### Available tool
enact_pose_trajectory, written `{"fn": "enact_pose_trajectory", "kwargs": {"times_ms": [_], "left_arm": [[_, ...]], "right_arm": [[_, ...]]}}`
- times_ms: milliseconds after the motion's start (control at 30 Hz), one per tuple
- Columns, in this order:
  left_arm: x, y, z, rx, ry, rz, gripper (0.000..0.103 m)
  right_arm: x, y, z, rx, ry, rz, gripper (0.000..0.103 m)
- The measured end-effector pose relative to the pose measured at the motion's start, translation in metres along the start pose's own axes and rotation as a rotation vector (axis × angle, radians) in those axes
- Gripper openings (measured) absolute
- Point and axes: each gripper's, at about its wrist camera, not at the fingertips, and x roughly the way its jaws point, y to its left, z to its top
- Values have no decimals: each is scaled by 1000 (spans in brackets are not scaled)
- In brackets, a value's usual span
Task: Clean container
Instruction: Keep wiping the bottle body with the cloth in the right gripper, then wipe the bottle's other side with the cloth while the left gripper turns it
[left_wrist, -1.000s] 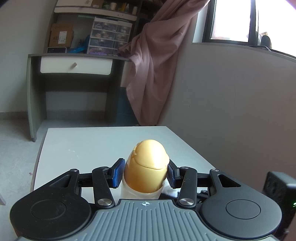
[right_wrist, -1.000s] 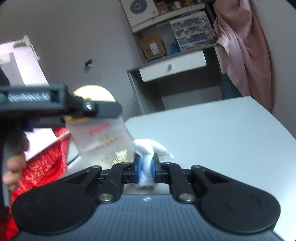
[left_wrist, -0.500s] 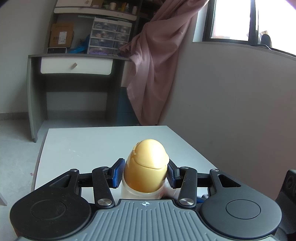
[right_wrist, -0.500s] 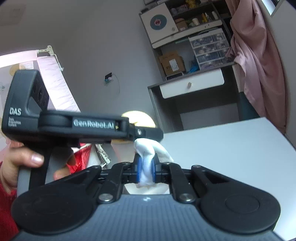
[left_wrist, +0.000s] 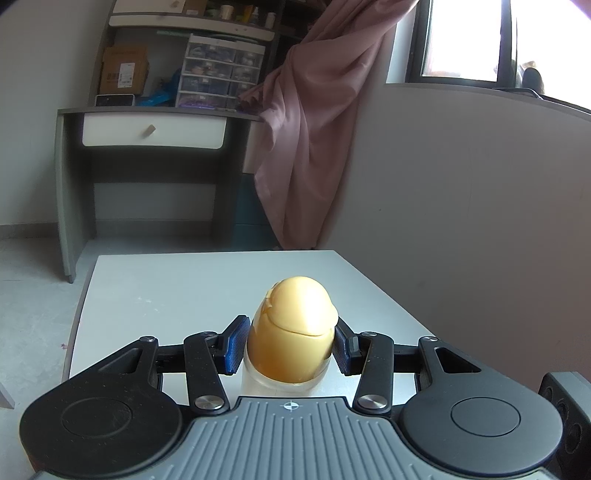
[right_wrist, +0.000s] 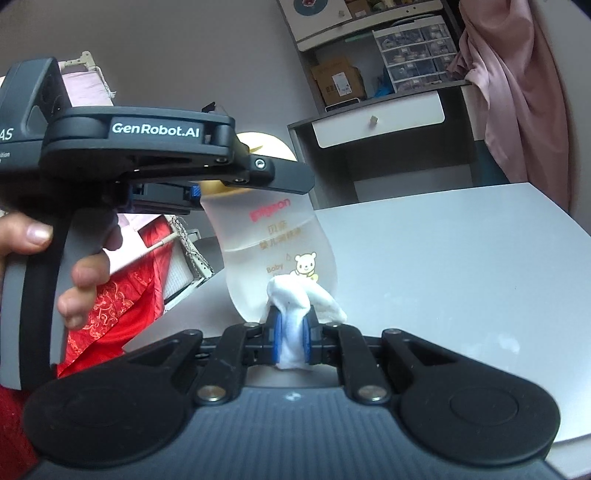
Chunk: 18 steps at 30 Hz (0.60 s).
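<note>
Gripping the bottle (left_wrist: 291, 341) at its neck, my left gripper (left_wrist: 290, 345) holds it above the table (left_wrist: 177, 284); my right gripper (right_wrist: 291, 332), clamped on a cloth (right_wrist: 299, 299), presses it against the bottle's lower body.

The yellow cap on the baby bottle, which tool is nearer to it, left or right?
Left. The left tool is clamped on the bottle right at the yellow cap. The right tool, holding a white cloth, sits down by the bottle's lower body, away from the cap.
</note>
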Motion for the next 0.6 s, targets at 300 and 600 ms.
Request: {"fn": "enact_pose_trajectory", "kwargs": {"times_ms": [300, 600], "left_arm": [[0, -1, 1, 9, 7, 14, 47], [-2, 2, -1, -1, 6, 8, 47]], "right_arm": [[-19, 22, 21, -29, -95, 56, 12], [-21, 30, 27, -20, -109, 71, 12]]}}
